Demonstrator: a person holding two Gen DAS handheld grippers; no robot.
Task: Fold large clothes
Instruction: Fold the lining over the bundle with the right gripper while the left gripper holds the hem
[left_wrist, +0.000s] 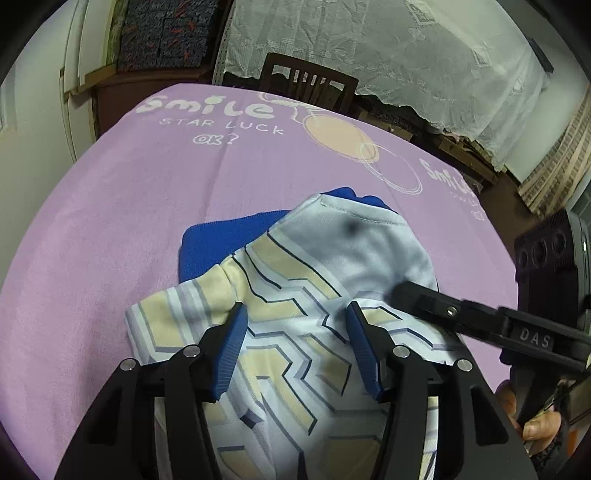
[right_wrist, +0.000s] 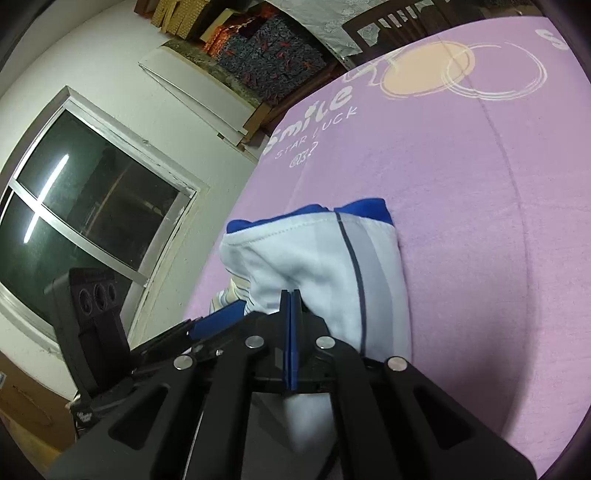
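A pale blue garment (left_wrist: 295, 280) with cream and navy zigzag stripes lies bunched on the purple sheet (left_wrist: 147, 184), with a royal blue part (left_wrist: 214, 243) showing from under it. My left gripper (left_wrist: 295, 317) hovers over the striped cloth, jaws apart, pads not pressing. From the right my right gripper (left_wrist: 397, 290) comes in, its tip on the pale fold. In the right wrist view the right gripper (right_wrist: 290, 295) has its blue pads together, pinching the garment (right_wrist: 317, 258) at its near fold. The left gripper's blue pad (right_wrist: 218, 319) shows at lower left.
The purple sheet (right_wrist: 480, 221), printed with "Smile Star Luck", spreads wide around the garment. A dark wooden chair (left_wrist: 306, 79) and a lace-covered surface stand beyond the far edge. A window (right_wrist: 92, 221) and white wall are on the left. A hand (left_wrist: 535, 424) holds the right gripper's handle.
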